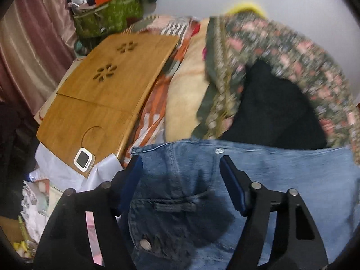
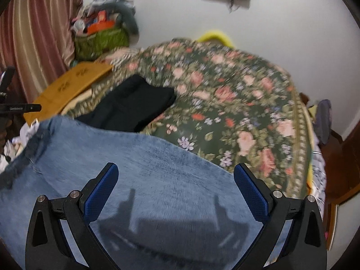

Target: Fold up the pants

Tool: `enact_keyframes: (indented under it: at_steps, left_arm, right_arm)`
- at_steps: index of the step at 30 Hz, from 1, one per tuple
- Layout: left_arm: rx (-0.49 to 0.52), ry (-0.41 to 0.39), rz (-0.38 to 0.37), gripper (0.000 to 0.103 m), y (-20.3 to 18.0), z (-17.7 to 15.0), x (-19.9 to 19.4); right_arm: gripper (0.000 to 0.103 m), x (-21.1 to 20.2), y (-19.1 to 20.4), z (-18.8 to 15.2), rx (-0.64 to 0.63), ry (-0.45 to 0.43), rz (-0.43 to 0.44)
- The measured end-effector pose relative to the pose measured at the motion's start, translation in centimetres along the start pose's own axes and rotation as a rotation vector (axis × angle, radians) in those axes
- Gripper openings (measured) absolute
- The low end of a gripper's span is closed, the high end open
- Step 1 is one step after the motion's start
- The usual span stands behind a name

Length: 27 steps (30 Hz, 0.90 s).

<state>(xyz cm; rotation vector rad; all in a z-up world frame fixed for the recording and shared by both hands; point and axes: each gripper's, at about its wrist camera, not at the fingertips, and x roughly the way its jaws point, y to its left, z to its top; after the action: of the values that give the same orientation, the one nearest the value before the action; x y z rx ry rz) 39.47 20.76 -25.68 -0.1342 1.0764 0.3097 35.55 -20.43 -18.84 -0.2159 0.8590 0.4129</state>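
Light blue jeans [image 1: 281, 175] lie spread on a floral bedspread [image 2: 225, 90]. In the left wrist view their darker waistband, with a belt loop [image 1: 174, 205] and a metal button [image 1: 145, 244], bunches up between the blue pads of my left gripper [image 1: 180, 164]. The jaws stand apart around that fold and I see no pad pressing on it. My right gripper [image 2: 176, 168] hovers wide open over a flat stretch of the jeans [image 2: 157, 157], casting its shadow on the cloth. Motion blurs both views.
A folded black garment [image 2: 135, 105] lies on the bedspread just beyond the jeans. A wooden lap table [image 1: 108, 90] with a small white timer [image 1: 83, 159] sits to the left. A stuffed green bag [image 1: 108, 15] and a pink curtain [image 1: 33, 45] stand behind.
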Motion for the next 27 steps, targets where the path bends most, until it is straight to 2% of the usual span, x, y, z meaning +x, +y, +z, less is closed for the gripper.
enact_keyframes:
  at_steps: [3,6,8,11,12,13,15,22,25,27]
  left_arm:
    - [0.019,0.046,0.047,0.071,0.3,-0.1,3.1]
    - [0.02,0.088,0.085,0.065,0.9,-0.4,5.5]
    - [0.006,0.119,0.07,0.061,1.1,-0.4,6.9]
    - [-0.007,0.12,0.026,0.049,1.3,-0.5,7.2]
    - [-0.001,0.119,-0.007,0.037,1.3,-0.6,7.1]
    - [-0.006,0.117,-0.027,0.03,1.3,-0.7,7.0]
    - [-0.011,0.112,-0.014,0.02,1.2,-0.9,6.8]
    - [0.053,0.073,0.039,0.007,-0.2,-1.5,5.7]
    - [0.086,0.028,0.05,0.006,-0.5,-0.8,3.9]
    - [0.088,-0.019,0.038,0.006,-0.6,0.0,2.1]
  right_arm:
    - [0.097,2.1,-0.7,0.9,-0.007,0.034,0.034]
    - [0.093,4.6,-0.7,2.1,-0.03,0.094,0.08]
    - [0.085,6.5,-0.3,2.6,-0.065,0.14,0.092]
    - [0.079,8.4,-0.1,2.8,-0.066,0.185,0.13]
    - [0.079,8.5,-0.1,2.8,-0.064,0.179,0.13]
    - [0.077,8.5,0.1,2.7,-0.066,0.174,0.13]
    - [0.072,8.4,0.5,2.5,-0.083,0.181,0.114]
    - [0.035,7.6,1.6,1.9,-0.119,0.177,0.086]
    - [0.015,7.0,1.6,1.9,-0.124,0.177,0.078]
    - [0.008,6.5,0.9,2.2,-0.074,0.163,0.084]
